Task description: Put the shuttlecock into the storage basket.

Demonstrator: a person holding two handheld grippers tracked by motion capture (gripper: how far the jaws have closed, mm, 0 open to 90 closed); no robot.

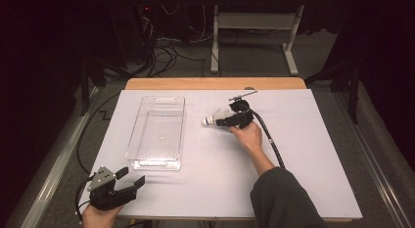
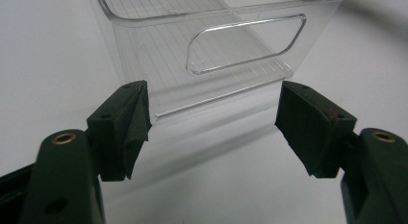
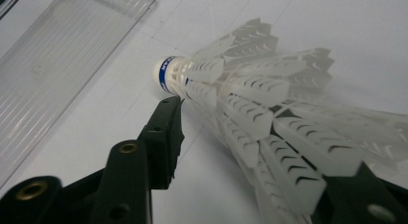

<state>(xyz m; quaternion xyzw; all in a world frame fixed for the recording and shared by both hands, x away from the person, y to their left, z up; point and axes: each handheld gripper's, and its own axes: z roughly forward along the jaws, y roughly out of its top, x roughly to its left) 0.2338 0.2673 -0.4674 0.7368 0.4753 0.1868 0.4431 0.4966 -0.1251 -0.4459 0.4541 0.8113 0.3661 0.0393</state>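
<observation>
A white feathered shuttlecock (image 1: 215, 118) with a blue-banded cork lies on the white table, cork pointing left toward the bin. My right gripper (image 1: 224, 121) reaches it from the right, jaws on either side of the feather skirt. In the right gripper view the shuttlecock (image 3: 250, 99) sits between the jaws of my right gripper (image 3: 269, 142). The left jaw's tip touches the skirt near the cork, and feathers cover the other jaw. My left gripper (image 1: 131, 176) rests at the table's front left, open and empty. In its own view my left gripper (image 2: 211, 128) faces the bin's near end.
A clear plastic bin (image 1: 156, 98) stands empty, lengthwise at centre left; its handle-slot wall (image 2: 159, 56) faces the left gripper, and its long side (image 3: 48, 65) lies left of the shuttlecock. The right gripper's cable (image 1: 271, 142) trails toward the front. Table frames and cables stand beyond the far edge.
</observation>
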